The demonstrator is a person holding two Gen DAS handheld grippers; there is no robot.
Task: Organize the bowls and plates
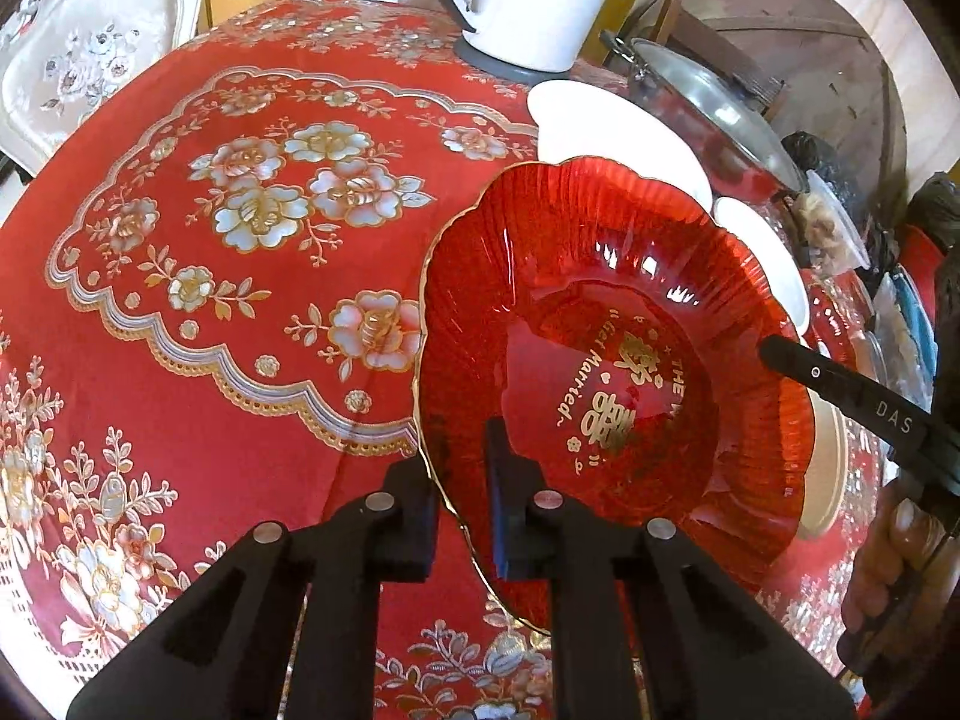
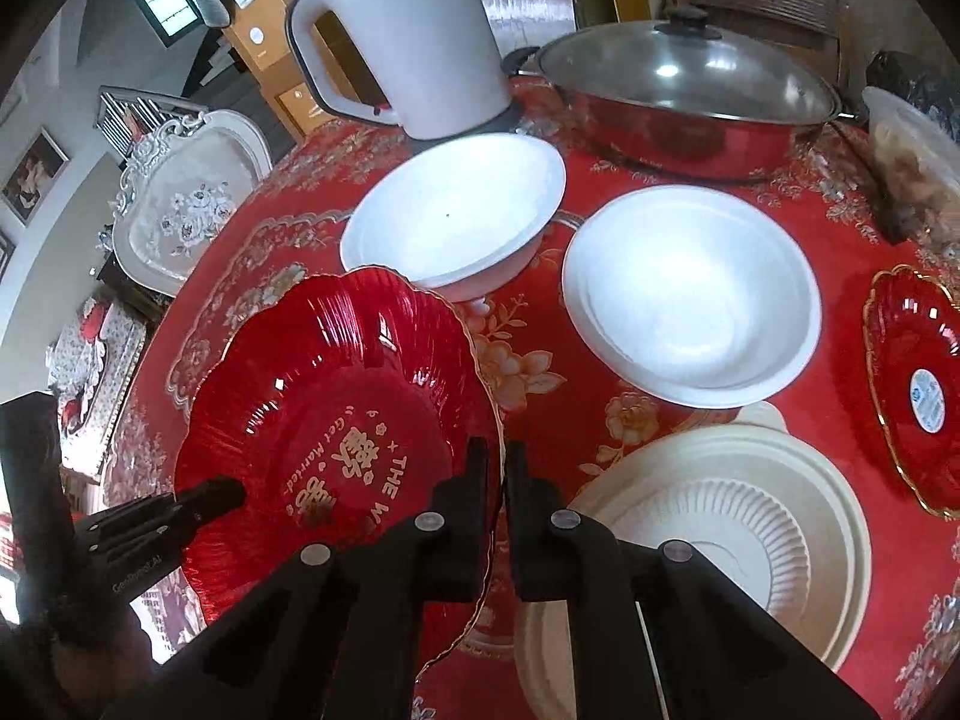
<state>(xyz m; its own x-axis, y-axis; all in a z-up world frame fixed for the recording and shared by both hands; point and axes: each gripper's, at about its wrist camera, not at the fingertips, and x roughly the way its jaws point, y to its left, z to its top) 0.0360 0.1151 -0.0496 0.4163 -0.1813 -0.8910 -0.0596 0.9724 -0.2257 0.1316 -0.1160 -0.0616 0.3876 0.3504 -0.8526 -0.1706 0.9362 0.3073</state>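
Both grippers clamp the red scalloped plate [image 1: 612, 372] by opposite rims: the left gripper [image 1: 462, 498] at one edge, the right gripper [image 2: 501, 510] at the other, holding it above the desk [image 1: 180, 360], near 2 white bowls [image 2: 456, 210].

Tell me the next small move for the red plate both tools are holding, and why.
Probably carry the red glass plate right and set it on the other red plate. The left tool and right tool each pinch its rim, it seems lifted off the tablecloth, and like plates stack together.
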